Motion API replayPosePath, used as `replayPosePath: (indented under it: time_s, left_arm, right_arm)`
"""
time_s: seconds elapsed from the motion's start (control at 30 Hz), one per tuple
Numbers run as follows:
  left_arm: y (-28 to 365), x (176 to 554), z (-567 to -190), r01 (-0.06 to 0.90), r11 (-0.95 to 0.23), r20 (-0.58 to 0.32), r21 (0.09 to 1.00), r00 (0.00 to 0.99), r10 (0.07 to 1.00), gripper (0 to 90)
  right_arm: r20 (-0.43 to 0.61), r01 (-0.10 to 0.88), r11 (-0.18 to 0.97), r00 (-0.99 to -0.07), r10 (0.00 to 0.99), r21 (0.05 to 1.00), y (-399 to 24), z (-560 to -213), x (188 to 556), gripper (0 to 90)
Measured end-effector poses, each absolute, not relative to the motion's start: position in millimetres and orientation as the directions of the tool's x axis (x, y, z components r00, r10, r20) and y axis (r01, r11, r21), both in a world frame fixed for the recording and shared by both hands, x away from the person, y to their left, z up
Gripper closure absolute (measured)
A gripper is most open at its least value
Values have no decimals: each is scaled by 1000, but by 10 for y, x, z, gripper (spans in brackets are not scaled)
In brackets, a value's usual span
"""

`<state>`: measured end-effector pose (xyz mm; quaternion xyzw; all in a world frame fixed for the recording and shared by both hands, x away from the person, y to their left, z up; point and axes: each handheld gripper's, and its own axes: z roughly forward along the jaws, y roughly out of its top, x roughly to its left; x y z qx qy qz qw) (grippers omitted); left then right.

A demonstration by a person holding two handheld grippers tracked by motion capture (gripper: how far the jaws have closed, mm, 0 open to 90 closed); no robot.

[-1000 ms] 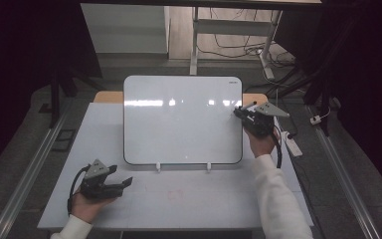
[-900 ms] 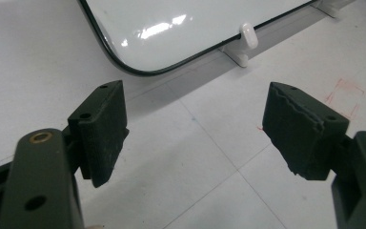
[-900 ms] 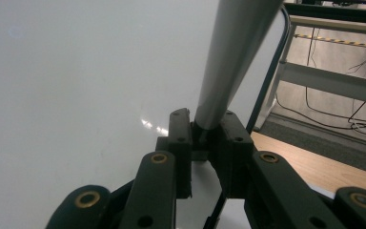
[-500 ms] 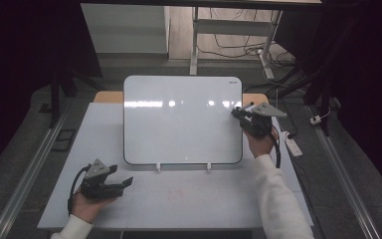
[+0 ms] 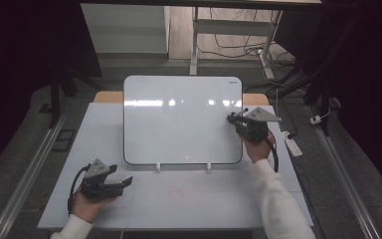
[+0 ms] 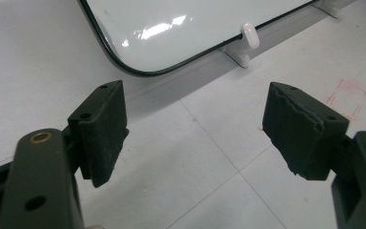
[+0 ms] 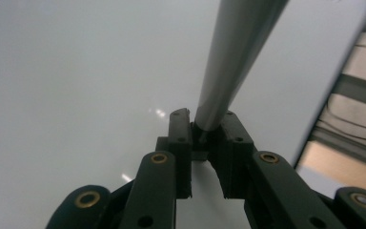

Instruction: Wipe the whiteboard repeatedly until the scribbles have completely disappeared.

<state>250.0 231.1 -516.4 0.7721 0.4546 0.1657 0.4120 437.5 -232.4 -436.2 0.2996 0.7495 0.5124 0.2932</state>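
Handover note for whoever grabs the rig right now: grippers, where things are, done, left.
Right gripper: shut on a grey pen-like stick, held at the right part of the whiteboard. Whether its tip touches the board cannot be told.
Left gripper: open, holds nothing, resting on the table in front of the board's lower left corner.
Whiteboard: propped up on two small white feet, mid-table.
Done: stick gripped and brought to the board. The board surface shows no marks.
Left: probably the writing or wiping stroke itself, then setting the stick down.
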Motion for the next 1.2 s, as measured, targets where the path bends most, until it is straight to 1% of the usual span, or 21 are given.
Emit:
replayPosePath:
  time_s: [0.07,0.17,0.23,0.43,0.5,0.57,0.7,0.83,1.03,1.2]
  left_arm:
    - [2316,2499,-5161,566,-246,-120,787,531,839,239]
    - [2319,2509,-5168,568,-246,-121,786,532,838,239]
    - [2320,2510,-5170,566,-248,-121,786,534,837,239]
    - [2317,2501,-5160,563,-248,-118,788,534,837,239]
    - [2319,2499,-5155,562,-245,-119,790,533,838,239]
    - [2320,2498,-5152,560,-243,-119,792,532,838,239]
    - [2320,2491,-5144,557,-240,-120,795,533,838,239]
    - [2315,2492,-5139,554,-241,-120,797,536,836,239]
    - [2304,2477,-5124,549,-236,-120,802,535,836,239]
    - [2291,2471,-5114,543,-234,-116,807,534,838,240]
  right_arm:
    - [-103,159,253,-620,778,954,-2352,-4288,4465,778]
    - [-101,158,247,-613,783,956,-2336,-4291,4473,778]
    - [-88,164,245,-634,768,956,-2310,-4324,4423,778]
    - [-110,167,328,-726,678,930,-2047,-4485,4232,778]
    - [-137,155,375,-751,646,914,-1951,-4525,4175,778]
    - [-152,151,391,-751,643,908,-1917,-4530,4138,777]
    - [-78,171,297,-738,670,939,-2030,-4448,4055,778]
    - [-38,178,254,-744,667,951,-2102,-4375,3852,777]
    - [27,222,223,-764,645,949,-2154,-4419,3604,777]
    - [72,267,228,-782,619,936,-2146,-4496,3473,777]
